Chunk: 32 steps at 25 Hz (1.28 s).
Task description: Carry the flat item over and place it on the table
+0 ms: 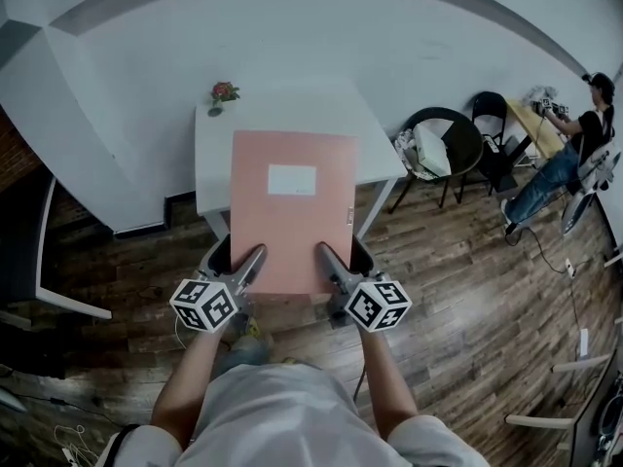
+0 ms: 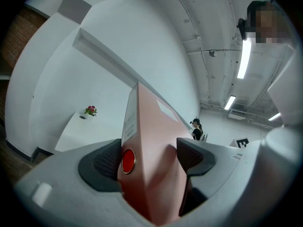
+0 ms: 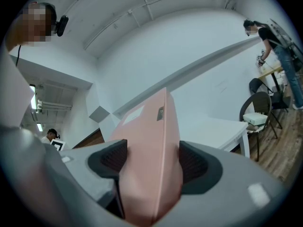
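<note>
Both grippers are clamped on the pink folder. The left gripper holds its near edge at 7 o'clock and the right gripper holds it at 5 o'clock. In the left gripper view, the jaws of the left gripper are narrow, with pads tight on both faces of the folder next to a red round button. The right gripper grips the folder the same way. The folder lies flat-ish over the white table, white label up, with its near edge past the table's front edge. Can't tell if it touches the top. Small potted flowers sit at the table's 11 o'clock corner. A black chair is at 2 o'clock, with a seated person beyond it.
</note>
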Motion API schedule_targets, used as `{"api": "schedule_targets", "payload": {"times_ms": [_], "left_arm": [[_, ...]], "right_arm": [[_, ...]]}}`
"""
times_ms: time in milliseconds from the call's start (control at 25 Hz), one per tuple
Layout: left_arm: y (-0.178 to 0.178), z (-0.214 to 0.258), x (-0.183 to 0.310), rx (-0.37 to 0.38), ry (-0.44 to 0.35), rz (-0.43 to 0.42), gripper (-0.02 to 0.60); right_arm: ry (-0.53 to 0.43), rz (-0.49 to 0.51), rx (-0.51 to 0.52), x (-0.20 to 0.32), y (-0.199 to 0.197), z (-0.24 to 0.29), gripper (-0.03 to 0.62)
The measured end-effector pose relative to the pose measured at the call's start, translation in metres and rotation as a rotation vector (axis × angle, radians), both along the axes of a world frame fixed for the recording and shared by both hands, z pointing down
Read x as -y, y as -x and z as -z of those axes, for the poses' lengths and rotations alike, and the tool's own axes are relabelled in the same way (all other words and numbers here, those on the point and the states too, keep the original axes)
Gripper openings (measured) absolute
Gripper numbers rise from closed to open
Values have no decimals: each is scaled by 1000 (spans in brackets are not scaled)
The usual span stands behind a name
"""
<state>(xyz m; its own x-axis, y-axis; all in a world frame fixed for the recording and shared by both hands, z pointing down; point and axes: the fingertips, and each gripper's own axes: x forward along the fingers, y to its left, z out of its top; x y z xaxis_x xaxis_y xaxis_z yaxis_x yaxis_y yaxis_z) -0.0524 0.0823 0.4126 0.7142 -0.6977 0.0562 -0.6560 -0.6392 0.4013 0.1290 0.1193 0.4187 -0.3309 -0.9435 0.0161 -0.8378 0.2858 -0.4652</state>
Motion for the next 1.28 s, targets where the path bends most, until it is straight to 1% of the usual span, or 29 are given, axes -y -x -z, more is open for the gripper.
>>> {"api": "schedule_targets", "payload": {"times_ms": [240,480,680,1040,1160,1280], "left_arm": [[-1,-17,45,-10,-4,-8,354],[-9,-29,113,-30,15,-25,353],[-11,-30,192,-39,38,-34,354],[0,-36,341,-33,80,-33,353],[1,-36,381,-38,94,-35,354],[-1,-40,411,-42,108,-41,353]], "right_arm": [[-6,-9,-5,43,-1,-16,337],[13,-24,-23,108,-7,-23,337],[34,-30,-29,186,-10,-22,337],[73,-27,-22,336,1,-27,337],[86,-25,-23,376,2,-27,337],[99,-27,-20,406,0,-30,337]]}}
